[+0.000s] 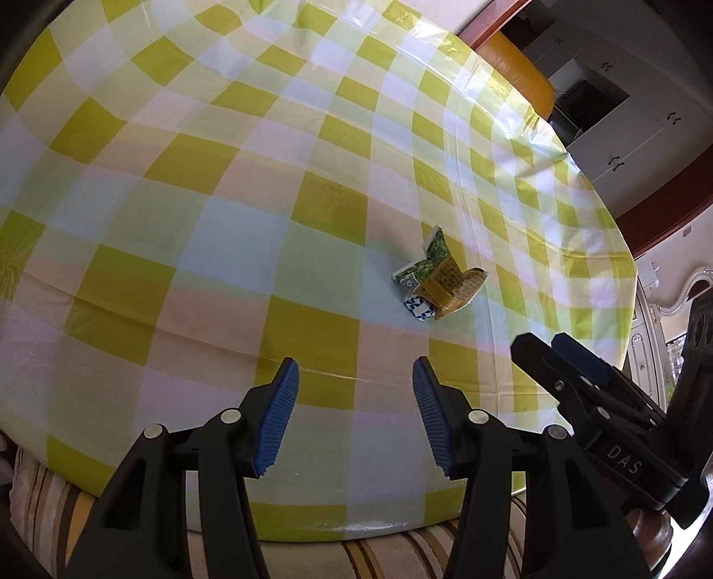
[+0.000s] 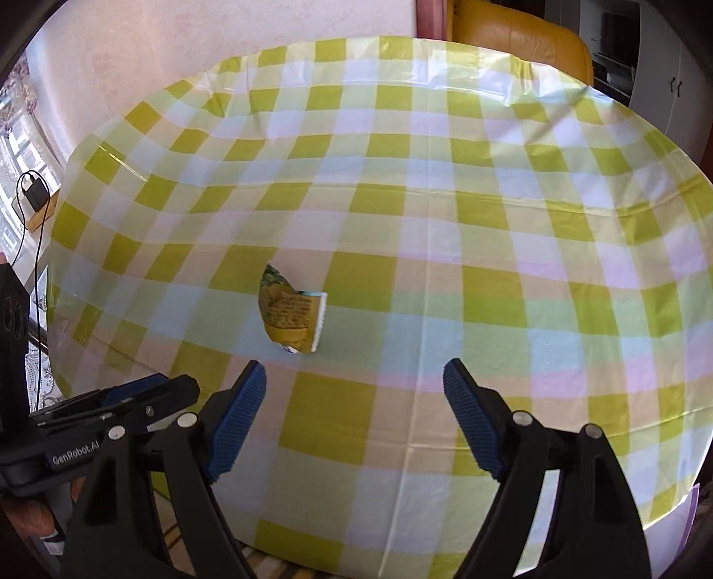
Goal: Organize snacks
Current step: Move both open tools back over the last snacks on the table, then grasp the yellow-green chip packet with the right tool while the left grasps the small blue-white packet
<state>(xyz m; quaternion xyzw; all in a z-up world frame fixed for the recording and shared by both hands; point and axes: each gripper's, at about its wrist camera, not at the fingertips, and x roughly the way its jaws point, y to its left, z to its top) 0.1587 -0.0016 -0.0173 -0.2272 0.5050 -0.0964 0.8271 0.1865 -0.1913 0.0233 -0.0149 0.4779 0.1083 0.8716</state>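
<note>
A small heap of snack packets (image 1: 439,278) lies on the green-checked tablecloth (image 1: 223,178): a yellow-green packet with print on top, a green leafy one behind, and a small blue-and-white packet (image 1: 418,307) at the front. In the right wrist view the yellow packet (image 2: 292,311) lies left of centre. My left gripper (image 1: 355,383) is open and empty, near the table's front edge, short of the heap. My right gripper (image 2: 354,387) is open and empty, short of the packet. The right gripper also shows in the left wrist view (image 1: 548,352), and the left gripper in the right wrist view (image 2: 169,385).
The round table (image 2: 579,222) fills both views. A yellow-brown chair back (image 2: 517,31) stands at the far edge. White cabinets (image 1: 624,111) stand beyond it. A black charger with a cable (image 2: 33,191) sits on a wooden ledge at left. A striped cushion (image 1: 401,552) lies below the table's near edge.
</note>
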